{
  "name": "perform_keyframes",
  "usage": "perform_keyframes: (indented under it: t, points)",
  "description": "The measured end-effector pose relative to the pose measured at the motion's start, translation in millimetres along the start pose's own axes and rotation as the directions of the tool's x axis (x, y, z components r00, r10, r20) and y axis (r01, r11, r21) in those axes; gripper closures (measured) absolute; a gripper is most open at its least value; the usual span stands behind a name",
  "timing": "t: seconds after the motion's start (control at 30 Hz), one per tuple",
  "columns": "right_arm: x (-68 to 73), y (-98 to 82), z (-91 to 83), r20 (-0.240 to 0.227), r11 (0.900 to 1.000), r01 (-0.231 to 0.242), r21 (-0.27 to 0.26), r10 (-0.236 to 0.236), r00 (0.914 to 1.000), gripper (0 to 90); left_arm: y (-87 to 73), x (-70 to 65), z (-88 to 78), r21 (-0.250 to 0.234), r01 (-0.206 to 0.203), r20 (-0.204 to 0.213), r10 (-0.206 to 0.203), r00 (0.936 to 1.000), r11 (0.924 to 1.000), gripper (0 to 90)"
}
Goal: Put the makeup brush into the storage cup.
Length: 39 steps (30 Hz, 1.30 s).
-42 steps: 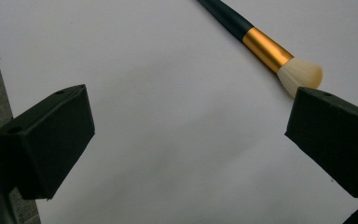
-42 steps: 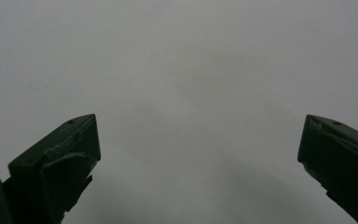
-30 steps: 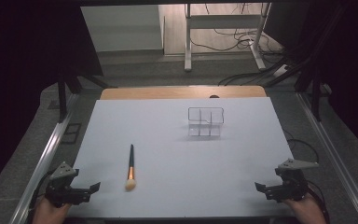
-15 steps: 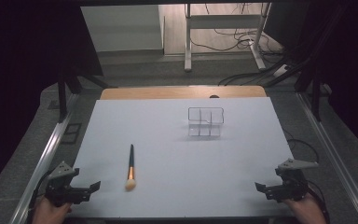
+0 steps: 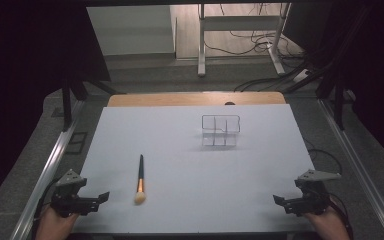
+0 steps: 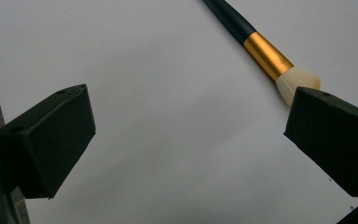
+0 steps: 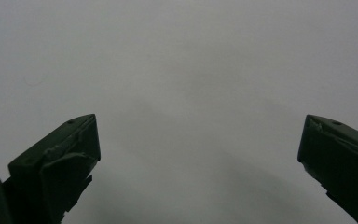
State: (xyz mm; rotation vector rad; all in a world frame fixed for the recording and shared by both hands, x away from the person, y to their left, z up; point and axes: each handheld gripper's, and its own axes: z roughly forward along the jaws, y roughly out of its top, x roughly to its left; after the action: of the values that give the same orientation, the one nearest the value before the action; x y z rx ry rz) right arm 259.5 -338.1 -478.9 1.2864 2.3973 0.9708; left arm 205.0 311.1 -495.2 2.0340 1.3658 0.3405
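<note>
A makeup brush [image 5: 140, 179] with a dark handle, gold ferrule and pale bristles lies on the white table [image 5: 190, 200], bristles toward the person. My left gripper [image 5: 101, 199] rests at the front left corner, open, its jaws wide apart with nothing between them. In the left gripper view the brush [image 6: 261, 51] lies ahead, its bristles just beyond the right-hand jaw. My right gripper [image 5: 279, 201] rests at the front right corner, also open and empty; in the right gripper view its jaws [image 7: 198, 158] stand wide over bare tabletop. A clear compartmented organizer [image 5: 220, 130] stands toward the back, right of centre.
A wooden strip [image 5: 195, 98] runs along the table's far edge. Metal rails [image 5: 55, 155] flank both sides. Behind the table are a desk frame [image 5: 240, 30] and floor cables.
</note>
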Motion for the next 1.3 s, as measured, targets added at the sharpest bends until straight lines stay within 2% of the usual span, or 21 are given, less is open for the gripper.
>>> perform_keyframes:
  t: [0.27,0.43,0.83,1.3]
  points:
    - [-0.4,0.1,-0.3,0.002,1.000,-0.004,-0.003,0.004,1.0000,0.0,5.5,-0.3,1.3,0.010,0.008,0.013,-0.009,0.9999,0.9999,1.4]
    - [-0.4,0.0,0.0,0.003,1.000,-0.005,0.001,0.005,1.0000,0.0,9.1,-1.8,5.3,0.037,-0.003,0.018,0.002,0.9998,0.9993,0.7]
    - [-0.4,0.0,0.4,0.004,1.000,-0.011,0.009,0.011,0.9999,0.0,17.8,-2.8,6.9,0.031,-0.002,0.038,0.001,0.9993,0.9995,0.3]
    - [0.2,0.0,0.9,0.009,1.000,-0.010,0.020,0.010,0.9999,0.0,32.8,-4.1,12.5,0.050,-0.027,0.042,0.025,0.9988,0.9984,0.3]
